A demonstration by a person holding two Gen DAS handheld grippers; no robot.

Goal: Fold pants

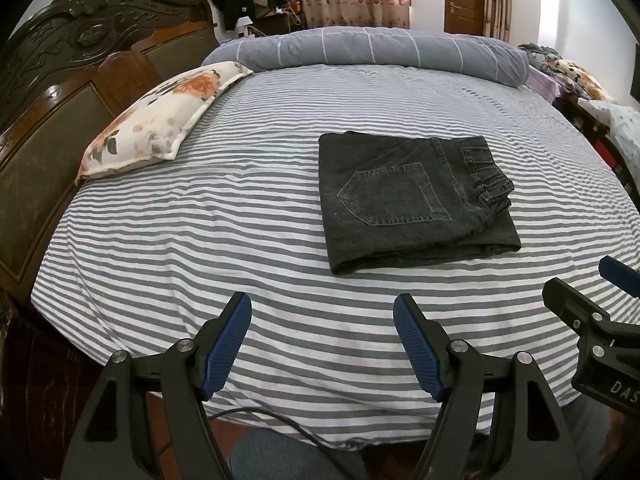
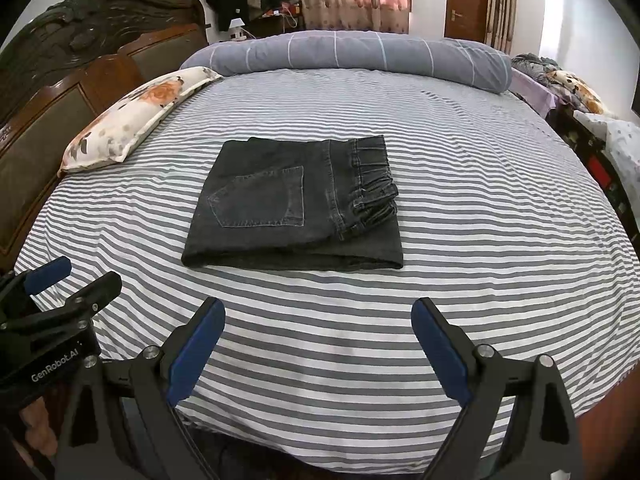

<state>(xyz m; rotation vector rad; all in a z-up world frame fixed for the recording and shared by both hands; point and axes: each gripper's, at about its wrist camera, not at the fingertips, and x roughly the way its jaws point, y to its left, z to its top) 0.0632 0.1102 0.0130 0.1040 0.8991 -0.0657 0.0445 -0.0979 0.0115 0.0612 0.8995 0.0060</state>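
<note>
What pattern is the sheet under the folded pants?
Grey and white stripes on the sheet; the right wrist view shows it best, around the pants.

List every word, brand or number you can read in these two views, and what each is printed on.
"GenRobot.AI": white print on the body of the left gripper, seen in the right wrist view.
"DAS": white print, cut off by the frame edge, on the body of the right gripper, seen in the left wrist view.
Nothing readable on the pants.
</note>
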